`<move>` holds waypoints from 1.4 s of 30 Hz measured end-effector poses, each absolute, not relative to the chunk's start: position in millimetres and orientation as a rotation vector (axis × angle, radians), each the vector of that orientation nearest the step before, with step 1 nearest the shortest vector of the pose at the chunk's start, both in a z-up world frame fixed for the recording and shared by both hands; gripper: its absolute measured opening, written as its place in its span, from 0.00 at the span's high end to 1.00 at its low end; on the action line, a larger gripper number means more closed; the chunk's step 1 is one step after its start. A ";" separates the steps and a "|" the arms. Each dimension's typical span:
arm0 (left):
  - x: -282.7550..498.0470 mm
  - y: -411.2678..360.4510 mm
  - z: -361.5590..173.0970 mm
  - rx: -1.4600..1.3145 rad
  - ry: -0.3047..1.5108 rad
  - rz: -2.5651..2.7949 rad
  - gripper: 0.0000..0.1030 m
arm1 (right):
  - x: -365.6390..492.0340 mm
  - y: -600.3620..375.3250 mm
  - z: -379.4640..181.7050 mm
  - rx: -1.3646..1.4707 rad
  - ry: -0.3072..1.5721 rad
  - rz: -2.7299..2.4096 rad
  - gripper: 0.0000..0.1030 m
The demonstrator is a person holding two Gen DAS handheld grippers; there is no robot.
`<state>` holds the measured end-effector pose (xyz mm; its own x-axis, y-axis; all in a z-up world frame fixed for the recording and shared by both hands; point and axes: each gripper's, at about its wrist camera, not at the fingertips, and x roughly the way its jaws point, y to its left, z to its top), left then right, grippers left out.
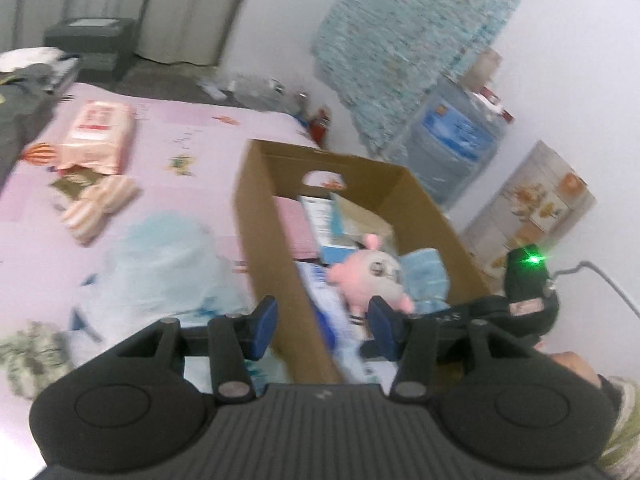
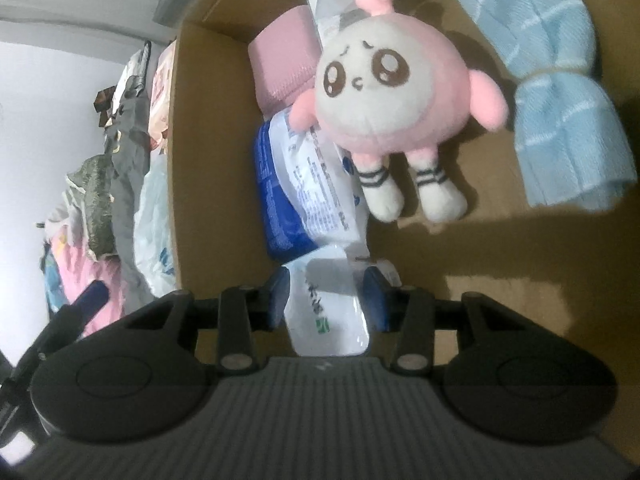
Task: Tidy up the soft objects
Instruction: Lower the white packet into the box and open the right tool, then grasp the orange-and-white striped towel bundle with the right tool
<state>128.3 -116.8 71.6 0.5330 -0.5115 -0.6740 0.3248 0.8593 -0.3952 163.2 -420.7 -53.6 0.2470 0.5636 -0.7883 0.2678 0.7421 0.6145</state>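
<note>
An open cardboard box [image 1: 272, 216] stands on a pink bed sheet [image 1: 192, 132]. Inside it lie a pink and white plush toy [image 2: 392, 80], a rolled light-blue towel [image 2: 560, 92], a pink folded cloth [image 2: 280, 68] and a blue and white pack [image 2: 296, 192]. My right gripper [image 2: 326, 300] is down inside the box, shut on a white plastic packet [image 2: 328, 320] that fills the gap between its blue pads. My left gripper [image 1: 324, 326] hangs open above the box's near left wall, with nothing held. The plush toy [image 1: 372, 276] lies just beyond its fingers.
On the sheet left of the box lie a pale blue plastic bag [image 1: 160, 264], striped pink cloths [image 1: 100, 208] and a pink tissue pack [image 1: 98, 136]. A water jug [image 1: 452, 148] and a hanging blue blanket [image 1: 420, 40] stand by the wall. Clothes [image 2: 120, 152] pile beside the box.
</note>
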 end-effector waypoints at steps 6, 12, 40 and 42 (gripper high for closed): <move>118.2 -69.0 48.1 -0.235 0.869 -0.355 0.50 | 156.8 -402.7 -57.2 0.718 1.386 0.296 0.70; 118.8 -23.4 30.5 -0.305 0.895 -0.268 0.49 | 155.2 -395.2 -53.9 0.681 1.413 0.320 0.70; 254.1 14.7 -10.0 -0.033 0.804 -0.217 0.43 | 380.3 -175.2 1.1 0.607 1.303 0.503 0.39; 268.6 11.0 -21.6 -0.028 0.827 -0.230 0.45 | 406.0 -161.4 -22.9 0.616 1.350 0.454 0.39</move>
